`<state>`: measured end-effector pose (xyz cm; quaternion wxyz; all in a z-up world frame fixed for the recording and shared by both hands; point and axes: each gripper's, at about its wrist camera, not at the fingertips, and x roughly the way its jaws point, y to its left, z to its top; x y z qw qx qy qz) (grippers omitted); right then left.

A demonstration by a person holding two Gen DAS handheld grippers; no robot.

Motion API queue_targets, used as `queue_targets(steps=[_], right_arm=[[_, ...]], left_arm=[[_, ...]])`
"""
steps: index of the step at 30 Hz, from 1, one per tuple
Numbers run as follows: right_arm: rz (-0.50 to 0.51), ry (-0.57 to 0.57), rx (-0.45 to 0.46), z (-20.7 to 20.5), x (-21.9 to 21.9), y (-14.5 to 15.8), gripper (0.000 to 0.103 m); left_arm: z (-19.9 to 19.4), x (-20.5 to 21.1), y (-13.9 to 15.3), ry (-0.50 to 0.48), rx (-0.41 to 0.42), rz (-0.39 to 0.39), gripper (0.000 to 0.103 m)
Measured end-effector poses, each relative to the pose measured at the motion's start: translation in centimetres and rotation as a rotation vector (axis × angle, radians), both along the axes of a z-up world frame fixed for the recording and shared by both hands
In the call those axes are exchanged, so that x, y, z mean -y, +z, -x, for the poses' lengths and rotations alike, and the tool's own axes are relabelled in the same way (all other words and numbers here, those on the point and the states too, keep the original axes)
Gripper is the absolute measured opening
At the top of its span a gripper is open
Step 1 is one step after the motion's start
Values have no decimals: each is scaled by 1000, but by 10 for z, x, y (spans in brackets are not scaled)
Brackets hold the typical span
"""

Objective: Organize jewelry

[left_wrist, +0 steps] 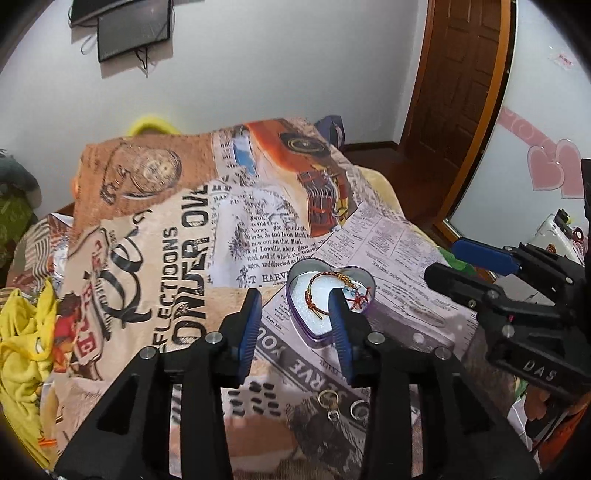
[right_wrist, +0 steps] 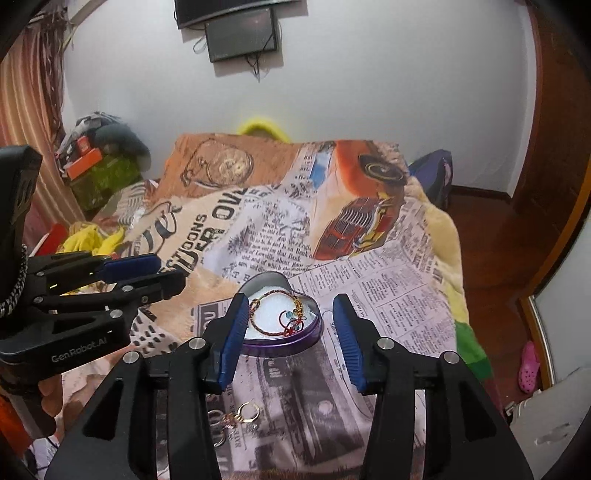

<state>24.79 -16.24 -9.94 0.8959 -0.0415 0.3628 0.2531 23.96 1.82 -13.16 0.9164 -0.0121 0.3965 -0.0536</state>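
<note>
A purple heart-shaped tin [left_wrist: 364, 286] [right_wrist: 314, 332] lies open on the printed blanket, with a red and gold cord bracelet [left_wrist: 314, 291] [right_wrist: 273, 314] on its white lining. Small gold and silver rings [left_wrist: 328, 399] [right_wrist: 248, 411] lie on the blanket nearer to me. My left gripper [left_wrist: 295, 332] is open and empty, above the blanket just left of the tin; it also shows in the right wrist view [right_wrist: 147, 273]. My right gripper [right_wrist: 290, 339] is open and empty, hovering before the tin; it also shows in the left wrist view [left_wrist: 447, 262].
The newspaper-print blanket [left_wrist: 177, 236] [right_wrist: 388, 295] covers a bed. Yellow clothing [left_wrist: 22, 350] lies at the left edge. A wooden door [left_wrist: 454, 92] stands at the right, dark screens [right_wrist: 240, 33] hang on the wall, and clutter [right_wrist: 99, 158] sits at the far left.
</note>
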Motion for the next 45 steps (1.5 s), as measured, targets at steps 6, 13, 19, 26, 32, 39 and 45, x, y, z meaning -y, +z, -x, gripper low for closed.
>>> queue_targets(steps=[6,13,19,26,32,39,45], right_arm=[[3,-10,34,19,6,11,44],[5,-14,34,35,8,7,44],[15,-10,12,45,9,-6,44],[49,0,-56,49,12,-34,44],[86,11,-132,50,15,-65,44],[120,52,-172,53,9,-87,44],[122,98,-177,52,-2,-95,44]], left_arm=[[27,2,9,-1,21,-17,38],[47,7,2,-16,-1,-35,39],[55,9,-19,-23,-58,-39,40],[57,7,-53,-23,-141,-21,40],[55,9,-78,-35,-203,-15,40],[53,21,-93,-83,-222,-8,40],[48,24,-101,-103,-230,-11,33]])
